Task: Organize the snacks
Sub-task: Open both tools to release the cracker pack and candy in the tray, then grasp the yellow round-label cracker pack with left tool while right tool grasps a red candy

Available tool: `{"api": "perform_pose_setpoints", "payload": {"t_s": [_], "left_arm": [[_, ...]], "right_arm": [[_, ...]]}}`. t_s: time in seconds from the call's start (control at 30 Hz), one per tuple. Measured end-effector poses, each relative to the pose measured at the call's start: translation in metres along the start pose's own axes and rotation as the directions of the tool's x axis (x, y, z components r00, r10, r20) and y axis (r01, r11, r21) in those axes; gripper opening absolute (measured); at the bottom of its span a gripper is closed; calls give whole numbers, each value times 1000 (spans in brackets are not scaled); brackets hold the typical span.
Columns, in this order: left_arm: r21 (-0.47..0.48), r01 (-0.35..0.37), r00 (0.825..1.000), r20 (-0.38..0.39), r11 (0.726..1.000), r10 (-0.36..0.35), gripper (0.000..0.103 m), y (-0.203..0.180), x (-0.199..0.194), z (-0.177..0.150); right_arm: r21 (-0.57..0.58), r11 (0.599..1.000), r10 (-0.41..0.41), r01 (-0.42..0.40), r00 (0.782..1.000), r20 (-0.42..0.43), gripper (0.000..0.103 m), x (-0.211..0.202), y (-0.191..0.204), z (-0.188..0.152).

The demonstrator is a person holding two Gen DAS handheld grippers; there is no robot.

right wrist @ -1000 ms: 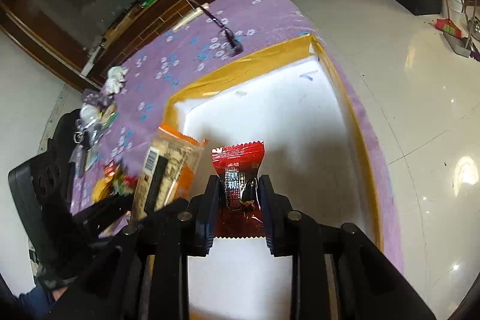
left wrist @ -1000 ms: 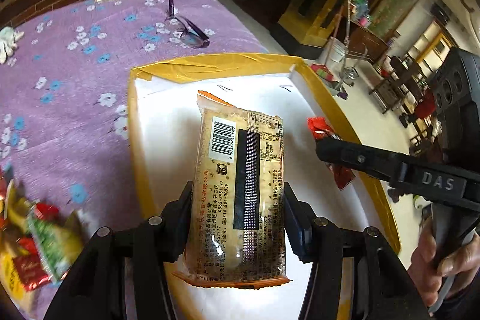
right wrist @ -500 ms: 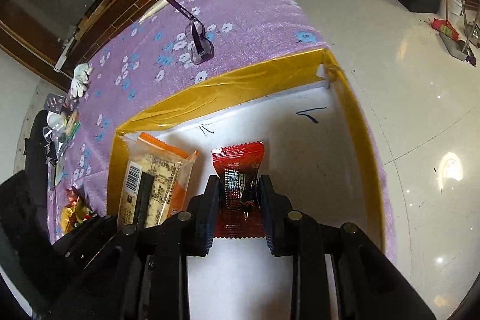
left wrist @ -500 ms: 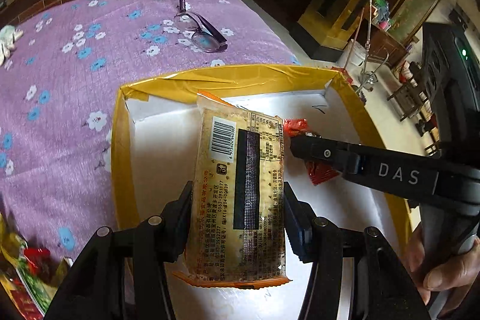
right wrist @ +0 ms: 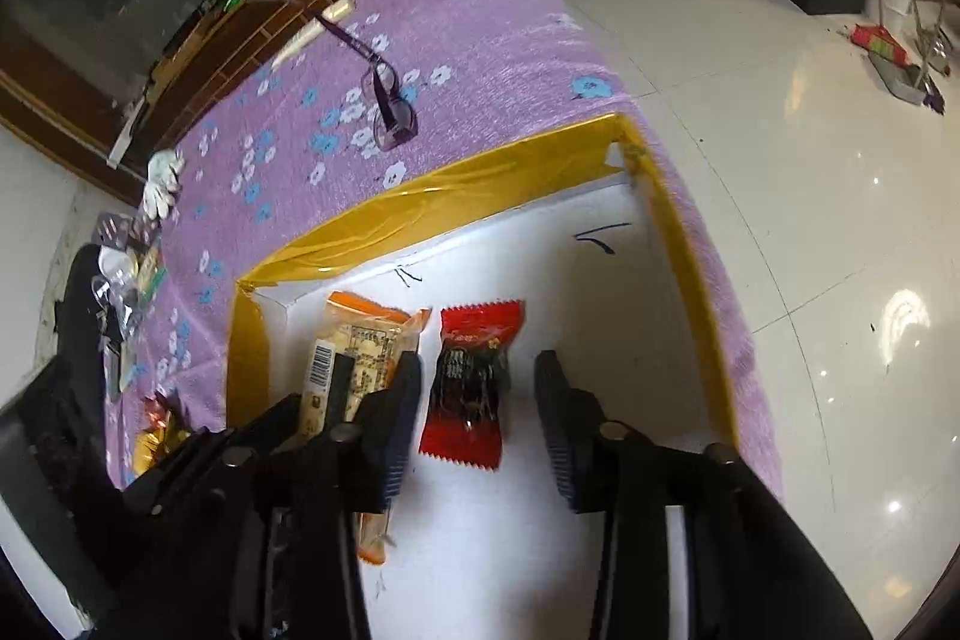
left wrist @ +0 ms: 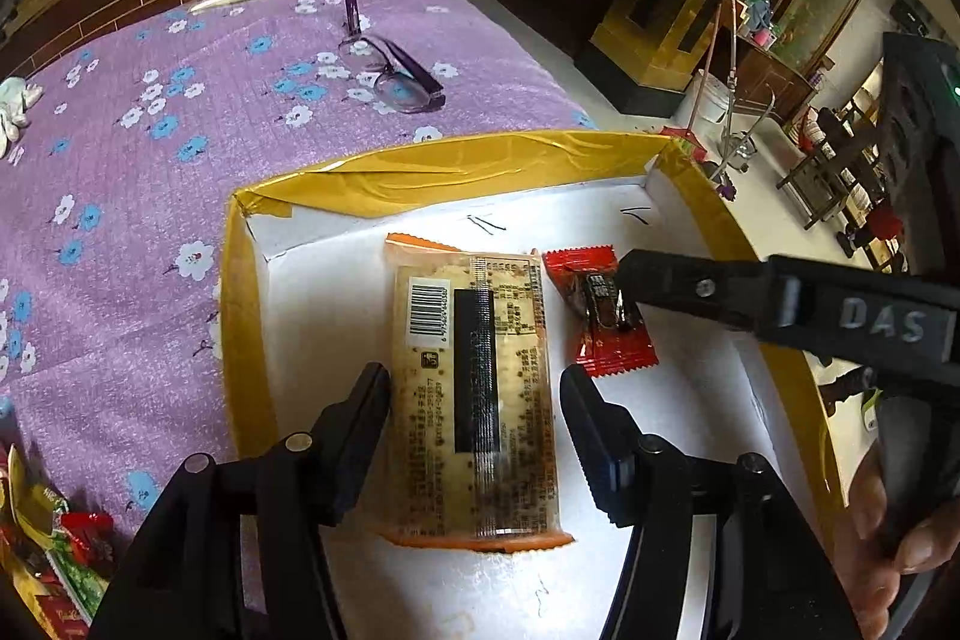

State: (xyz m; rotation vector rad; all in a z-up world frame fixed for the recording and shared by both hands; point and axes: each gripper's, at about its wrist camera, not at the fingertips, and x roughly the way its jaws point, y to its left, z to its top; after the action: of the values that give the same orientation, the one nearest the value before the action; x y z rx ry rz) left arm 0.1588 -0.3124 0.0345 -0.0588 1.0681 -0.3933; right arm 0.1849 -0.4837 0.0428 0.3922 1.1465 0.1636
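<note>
Two snacks lie side by side in the white box (left wrist: pixel 708 214). Leftmost, the cracker packet (left wrist: pixel 477 400) looks light and brittle, best taken by its long edges; the left gripper (left wrist: pixel 474 430) jaws are opening around it. The red candy (right wrist: pixel 471 382), crinkly and slippery, lies loose between the right gripper (right wrist: pixel 474 418) opening jaws. Glasses (left wrist: pixel 390 76) lie well clear on the surface.

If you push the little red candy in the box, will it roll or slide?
The red candy packet probably slides rather than rolls: it lies flat on the smooth white floor of the box. Its crimped, shiny wrapper looks thin and crinkly, so the ends would likely flop. It seems light, so a small nudge may send it skidding.
</note>
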Motion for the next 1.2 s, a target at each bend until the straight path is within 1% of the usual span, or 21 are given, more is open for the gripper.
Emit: {"api": "perform_pose_setpoints", "payload": {"t_s": [0.03, 0.07, 0.1, 0.13, 0.27, 0.33, 0.4, 0.47, 0.63, 0.8, 0.9, 0.97, 1.2], "left_arm": [[7, -2, 1000, 4, 1000, 2, 61, -1, -2, -1], [17, -5, 1000, 11, 1000, 5, 61, -2, -6, -2], [24, -8, 1000, 18, 1000, 7, 61, -3, -9, -3], [35, -9, 1000, 28, 999, 8, 61, -5, -13, -4], [72, -25, 997, 71, 997, 20, 63, -10, -31, -9], [95, -47, 994, 99, 994, 37, 65, -11, -42, -14], [109, -64, 991, 121, 992, 50, 66, -11, -51, -18], [121, -83, 987, 144, 989, 65, 69, -10, -61, -23], [148, -131, 978, 184, 980, 103, 70, -4, -80, -41], [158, -150, 972, 203, 976, 116, 70, 5, -95, -58], [150, -157, 971, 201, 976, 125, 70, 14, -101, -68], [144, -167, 970, 203, 975, 136, 70, 21, -105, -73], [108, -205, 960, 215, 973, 179, 70, 50, -124, -88]], "right_arm": [[1, 1000, 0, 0, 1000, 12, 52, -5, 0, -2], [2, 1000, -8, 8, 1000, 23, 63, -9, 1, -4], [3, 1000, -18, 18, 999, 30, 67, -12, 2, -7], [-3, 1000, -17, 17, 999, 34, 68, -16, 5, -11], [2, 1000, -30, 30, 999, 36, 68, -24, 13, -22], [1, 1000, -7, 7, 999, 44, 68, -28, 17, -27], [-12, 1000, -2, 2, 998, 61, 68, -34, 20, -34], [-19, 1000, 22, -20, 996, 86, 68, -43, 25, -43], [-16, 998, 70, -69, 993, 96, 68, -54, 36, -65], [-50, 996, 79, -75, 994, 77, 68, -57, 54, -89], [-88, 994, 74, -68, 995, 71, 68, -58, 71, -104], [-108, 991, 88, -80, 994, 65, 68, -57, 83, -113], [-154, 983, 103, -95, 993, 51, 68, -51, 117, -125]]}}
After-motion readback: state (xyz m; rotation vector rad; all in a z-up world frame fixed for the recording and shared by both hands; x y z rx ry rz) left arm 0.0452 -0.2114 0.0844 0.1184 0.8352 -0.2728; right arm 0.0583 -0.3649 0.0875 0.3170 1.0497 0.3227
